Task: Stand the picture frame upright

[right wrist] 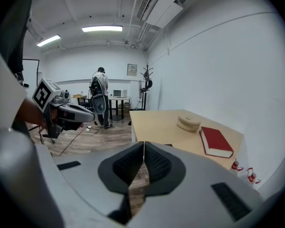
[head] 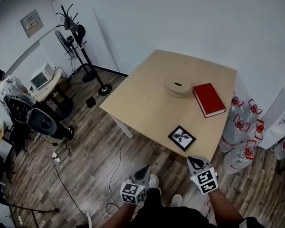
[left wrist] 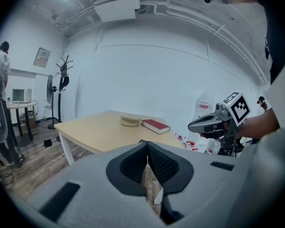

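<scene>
The picture frame (head: 182, 138), black-edged with a dark print on white, lies flat near the front edge of the light wooden table (head: 147, 99). Both grippers hover over the floor in front of that edge, short of the frame. My left gripper (head: 144, 170) is shut with nothing in it, and its pads meet in the left gripper view (left wrist: 147, 144). My right gripper (head: 194, 162) is also shut and empty, close below the frame. In the right gripper view (right wrist: 143, 144) only a dark sliver of the frame (right wrist: 168, 145) shows above the jaws.
A red book (head: 209, 99) and a round beige object (head: 176, 88) lie further back on the table. Several water bottles (head: 241, 127) stand on the floor at the table's right. A fan and coat stand (head: 80, 46) are far left, where a person (head: 7, 87) sits at a desk.
</scene>
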### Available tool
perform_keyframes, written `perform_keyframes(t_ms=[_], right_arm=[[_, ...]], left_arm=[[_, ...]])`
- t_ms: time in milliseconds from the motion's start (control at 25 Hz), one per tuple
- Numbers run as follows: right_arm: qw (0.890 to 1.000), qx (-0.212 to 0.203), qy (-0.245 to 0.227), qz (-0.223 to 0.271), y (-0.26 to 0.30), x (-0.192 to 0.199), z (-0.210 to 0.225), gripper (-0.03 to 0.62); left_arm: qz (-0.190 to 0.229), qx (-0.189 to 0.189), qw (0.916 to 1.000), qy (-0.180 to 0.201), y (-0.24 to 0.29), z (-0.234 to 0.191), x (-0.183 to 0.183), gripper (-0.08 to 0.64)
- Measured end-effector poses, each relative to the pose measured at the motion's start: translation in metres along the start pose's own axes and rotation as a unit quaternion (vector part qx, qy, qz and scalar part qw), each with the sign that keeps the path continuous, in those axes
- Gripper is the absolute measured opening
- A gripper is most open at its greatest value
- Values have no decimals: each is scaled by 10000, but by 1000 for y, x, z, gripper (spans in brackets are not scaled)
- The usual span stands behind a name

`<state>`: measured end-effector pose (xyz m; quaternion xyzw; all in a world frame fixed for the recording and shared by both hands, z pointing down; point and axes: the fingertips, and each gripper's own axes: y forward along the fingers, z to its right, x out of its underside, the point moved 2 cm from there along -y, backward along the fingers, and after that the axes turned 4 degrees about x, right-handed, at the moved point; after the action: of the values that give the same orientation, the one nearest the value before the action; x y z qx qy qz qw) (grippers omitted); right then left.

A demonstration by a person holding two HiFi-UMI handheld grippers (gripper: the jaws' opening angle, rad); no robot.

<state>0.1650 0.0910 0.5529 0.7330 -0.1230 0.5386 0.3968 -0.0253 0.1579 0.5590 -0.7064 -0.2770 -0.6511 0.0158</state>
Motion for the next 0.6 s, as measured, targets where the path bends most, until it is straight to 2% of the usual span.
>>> perform_keyframes(t_ms=[360, 520, 600], right_arm=[[9992, 303, 38, -240, 70, -31, 33, 9], [9968, 421, 250, -625, 115, -16, 55, 12], [9942, 414, 325, -941, 136, -4, 64, 35]], left_arm=[[-7, 385, 9992, 85, 61, -61, -40, 6], [-123, 635, 9978, 121, 91, -91, -48, 6], [-155, 741, 9970, 154, 105, -108, -59, 6]])
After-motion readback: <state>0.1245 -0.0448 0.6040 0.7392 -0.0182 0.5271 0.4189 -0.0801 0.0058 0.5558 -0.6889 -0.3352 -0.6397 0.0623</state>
